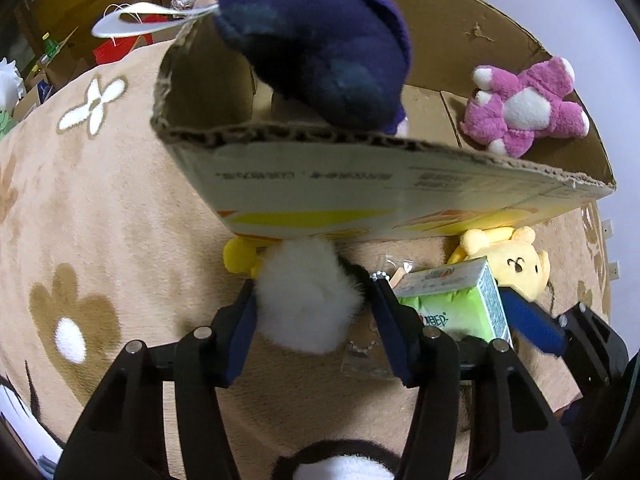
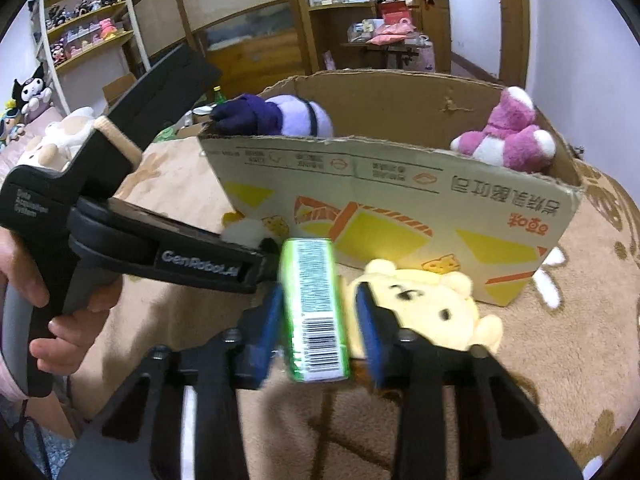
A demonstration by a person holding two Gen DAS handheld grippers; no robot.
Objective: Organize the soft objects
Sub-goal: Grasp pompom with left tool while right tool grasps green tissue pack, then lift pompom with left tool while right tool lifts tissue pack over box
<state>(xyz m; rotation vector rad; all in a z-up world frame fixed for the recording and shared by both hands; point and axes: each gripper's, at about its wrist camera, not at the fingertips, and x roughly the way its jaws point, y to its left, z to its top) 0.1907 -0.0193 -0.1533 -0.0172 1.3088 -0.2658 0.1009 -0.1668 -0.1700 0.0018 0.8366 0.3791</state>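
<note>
Beige plush blanket (image 1: 100, 216) with brown and white flowers covers the surface, and wooden shelves (image 2: 86, 28) of small figures line the room behind.

An open cardboard box (image 1: 360, 184) sits toward 12 o'clock of both claws. Inside it, a dark blue plush (image 1: 320, 48) leans at the left end and a pink and white plush (image 1: 524, 106) lies at the right end.

In the left wrist view, the left claw (image 1: 314, 312) is partly closed, its blue pads (image 1: 246, 320) pressing both sides of a white fluffy toy (image 1: 308, 300) that lies on the blanket just in front of the box wall. A yellow part (image 1: 238, 256) of a toy shows at 10 o'clock of the white one, touching the box.

At 3 o'clock of the left claw, the right claw (image 2: 316, 320) is closed nearly as far as it goes on a green tissue pack (image 2: 314, 312), gripping its narrow sides; the pack stands on end between the pads, barcode facing the camera. A yellow bear plush (image 2: 432, 300) lies on the blanket just behind the pack, at about 2 o'clock of it, near the foot of the box. A hand (image 2: 48, 312) holds the left claw's handle at 9 o'clock in the right wrist view.
</note>
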